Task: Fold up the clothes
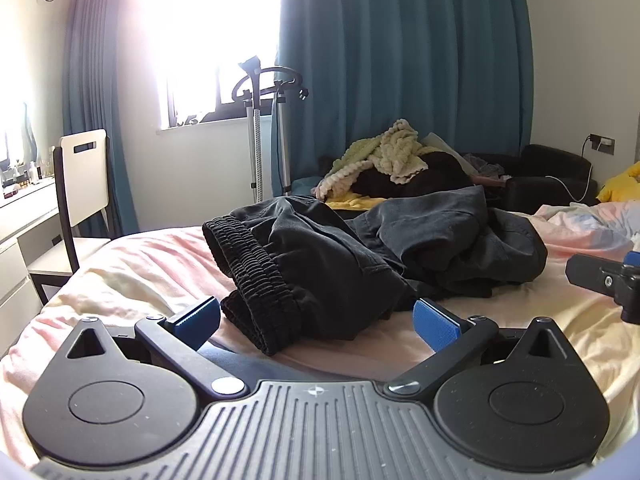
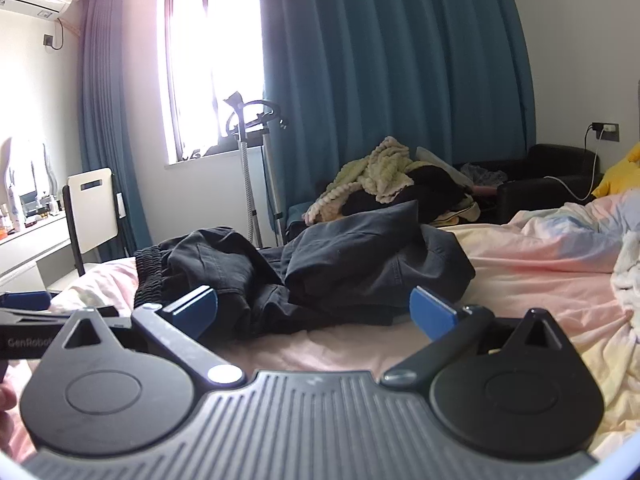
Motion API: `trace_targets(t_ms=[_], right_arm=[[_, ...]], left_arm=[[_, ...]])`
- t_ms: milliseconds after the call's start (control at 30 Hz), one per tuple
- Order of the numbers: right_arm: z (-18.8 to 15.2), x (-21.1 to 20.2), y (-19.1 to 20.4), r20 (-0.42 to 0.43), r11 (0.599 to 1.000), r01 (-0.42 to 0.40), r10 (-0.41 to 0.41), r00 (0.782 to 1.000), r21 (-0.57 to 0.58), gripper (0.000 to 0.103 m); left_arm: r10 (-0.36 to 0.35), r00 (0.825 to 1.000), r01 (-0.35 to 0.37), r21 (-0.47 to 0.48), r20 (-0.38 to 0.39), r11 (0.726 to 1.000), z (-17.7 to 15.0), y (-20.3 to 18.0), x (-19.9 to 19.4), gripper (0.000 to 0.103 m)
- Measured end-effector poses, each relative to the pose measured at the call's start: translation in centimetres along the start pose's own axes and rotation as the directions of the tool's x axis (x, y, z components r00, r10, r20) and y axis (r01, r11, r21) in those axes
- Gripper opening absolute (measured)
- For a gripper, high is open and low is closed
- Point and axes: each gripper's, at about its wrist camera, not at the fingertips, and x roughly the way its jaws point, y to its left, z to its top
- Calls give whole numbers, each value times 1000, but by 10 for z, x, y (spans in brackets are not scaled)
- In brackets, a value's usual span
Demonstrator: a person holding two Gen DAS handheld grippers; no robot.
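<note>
- The left tool, black with blue pads, hovers low over the bed with its two fingers spread wide apart, gripping nothing; the elastic waistband of the garment lies just ahead between the fingers, though contact cannot be told.
- The right tool, of the same black and blue make, is likewise spread open and empty, pointed at the near edge of the garment.
- Each tool shows at the edge of the other's view, so they sit side by side, near one another.
- A crumpled pair of dark grey fabric trousers with a ribbed black elastic waistband lies in a loose heap on the bed, waistband toward the left, unfolded.
- The bed with pale pink and cream rumpled sheet carries the heap; bunched bedding lies off to the right.
- Beyond the bed, a pile of clothes topped by a cream and pale green knitted blanket rests on a dark seat.
- A white-backed chair with dark frame stands at the left beside a white tabletop.
- A metal garment steamer stand rises before the bright window, with long teal curtains hanging to the right.
</note>
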Motion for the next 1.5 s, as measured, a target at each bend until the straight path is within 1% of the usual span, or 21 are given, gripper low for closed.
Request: trace_targets(t_ms=[433,700,867,1233,1367,1500], right_arm=[[-7,7,4,-12,999,27,-28,1000,-46,103],[-7,6,6,-12,998,35,-36,999,-61,103],[-7,7,5,-17,998,21,-22,1000,-61,103],[-4,9,9,-19,997,32,-34,999,-68,103],[-4,8,8,-17,997,34,-35,999,-66,103],[-6,8,9,-16,997,37,-39,999,-68,103]], left_arm=[[-22,1000,21,34,15,999,-2,-4,-3,103],[-31,999,31,30,14,999,-4,-4,-3,103],[-55,999,55,13,3,998,-2,-1,-4,103],[-57,998,57,0,-1,998,-3,-2,-4,103],[-84,996,84,-7,10,996,-3,-1,-5,103],[-81,997,81,7,17,997,-3,-4,-7,103]])
